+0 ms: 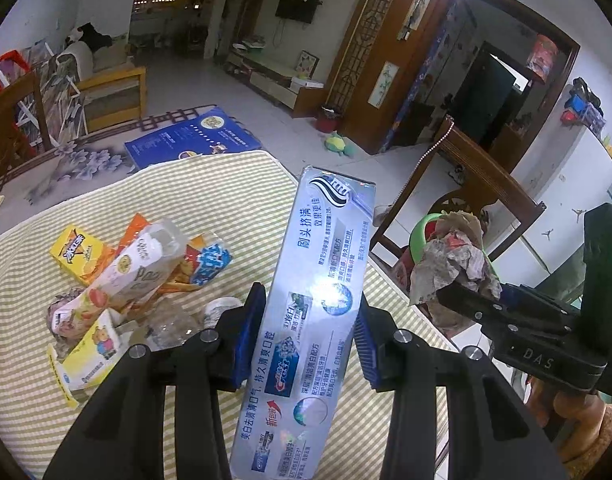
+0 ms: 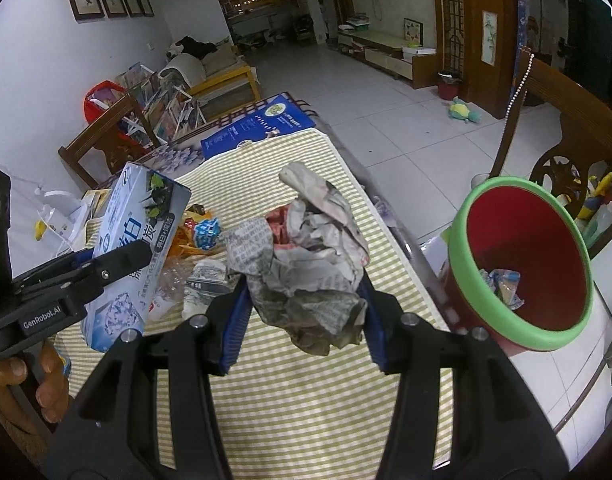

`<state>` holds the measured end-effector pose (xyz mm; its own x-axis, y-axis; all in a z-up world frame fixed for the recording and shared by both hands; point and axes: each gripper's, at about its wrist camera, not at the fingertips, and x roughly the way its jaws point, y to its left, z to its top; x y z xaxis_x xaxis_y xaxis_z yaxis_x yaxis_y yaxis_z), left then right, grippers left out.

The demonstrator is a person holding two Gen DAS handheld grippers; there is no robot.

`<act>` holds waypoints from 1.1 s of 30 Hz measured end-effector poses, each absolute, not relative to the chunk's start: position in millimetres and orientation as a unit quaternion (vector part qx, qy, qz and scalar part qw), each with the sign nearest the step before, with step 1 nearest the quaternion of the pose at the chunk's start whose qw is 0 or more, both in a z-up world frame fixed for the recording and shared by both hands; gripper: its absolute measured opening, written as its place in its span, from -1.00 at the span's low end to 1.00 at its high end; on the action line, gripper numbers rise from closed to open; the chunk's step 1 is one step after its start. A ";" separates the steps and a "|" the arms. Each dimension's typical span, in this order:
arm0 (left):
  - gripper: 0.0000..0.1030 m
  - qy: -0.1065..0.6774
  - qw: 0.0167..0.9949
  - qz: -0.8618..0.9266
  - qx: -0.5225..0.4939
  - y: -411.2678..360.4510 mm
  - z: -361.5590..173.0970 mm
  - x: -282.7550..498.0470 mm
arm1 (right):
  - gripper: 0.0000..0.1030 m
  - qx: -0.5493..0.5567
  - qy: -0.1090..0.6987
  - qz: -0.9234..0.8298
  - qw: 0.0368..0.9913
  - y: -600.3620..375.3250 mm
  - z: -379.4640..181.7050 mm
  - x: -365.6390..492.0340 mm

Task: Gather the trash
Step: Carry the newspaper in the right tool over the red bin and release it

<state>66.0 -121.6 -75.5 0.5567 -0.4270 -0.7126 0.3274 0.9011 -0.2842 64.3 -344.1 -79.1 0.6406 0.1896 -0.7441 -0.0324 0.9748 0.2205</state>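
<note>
Left tool (image 1: 312, 338) angled downward, clamped on toothpaste box (image 1: 310, 300) at frame centre. Right tool (image 2: 304, 316) likewise tilted, gripping crumpled newspaper (image 2: 306, 252) above striped surface (image 2: 306, 400), its edge and red bin (image 2: 522, 264) at right.

One toothpaste box (image 1: 310, 320). One newspaper wad (image 2: 306, 264). One red bin with green rim (image 2: 522, 260). Two grippers: left (image 1: 310, 344), right (image 2: 302, 320). One yellow carton (image 1: 80, 254), left of frame. Two wooden chairs, at least.
</note>
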 end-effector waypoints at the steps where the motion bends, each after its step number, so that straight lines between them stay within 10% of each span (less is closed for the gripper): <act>1: -0.23 0.419 0.880 -0.214 -0.059 -124.1 -75.8 66.7 | -0.06 0.094 0.419 0.061 0.901 -346.5 -79.2 64.7; 33: -0.23 0.422 0.877 -0.226 -0.039 -249.4 -80.7 94.2 | -0.06 0.119 0.421 0.033 0.899 -477.6 -94.0 87.8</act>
